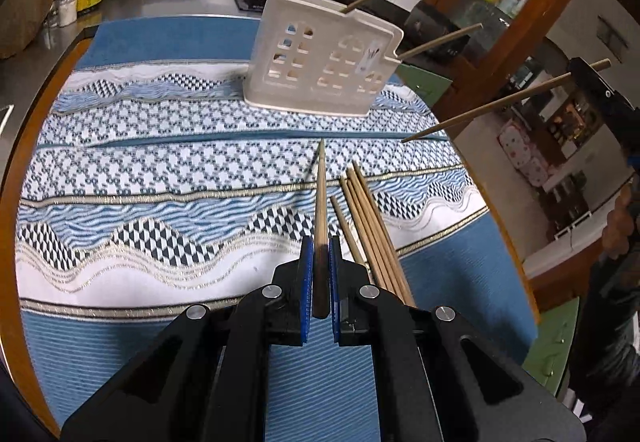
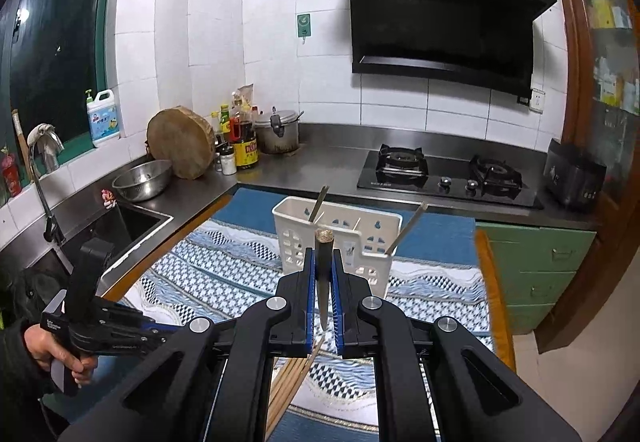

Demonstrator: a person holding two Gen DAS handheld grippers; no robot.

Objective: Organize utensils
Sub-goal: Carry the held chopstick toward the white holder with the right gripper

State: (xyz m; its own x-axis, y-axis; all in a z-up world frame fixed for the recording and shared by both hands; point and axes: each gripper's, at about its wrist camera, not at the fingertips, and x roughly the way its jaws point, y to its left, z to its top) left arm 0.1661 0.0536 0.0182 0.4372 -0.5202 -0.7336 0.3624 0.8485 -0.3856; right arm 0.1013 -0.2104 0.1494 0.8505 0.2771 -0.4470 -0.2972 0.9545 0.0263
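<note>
Pinching one chopstick [image 1: 320, 210] apiece, left gripper [image 1: 320, 254] and right gripper [image 2: 323, 270].

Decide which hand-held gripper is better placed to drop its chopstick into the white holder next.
Probably right: the right hand-held gripper holds its chopstick upright, facing the holder. The left hand-held gripper holds its chopstick pointing away, over the cloth.
</note>
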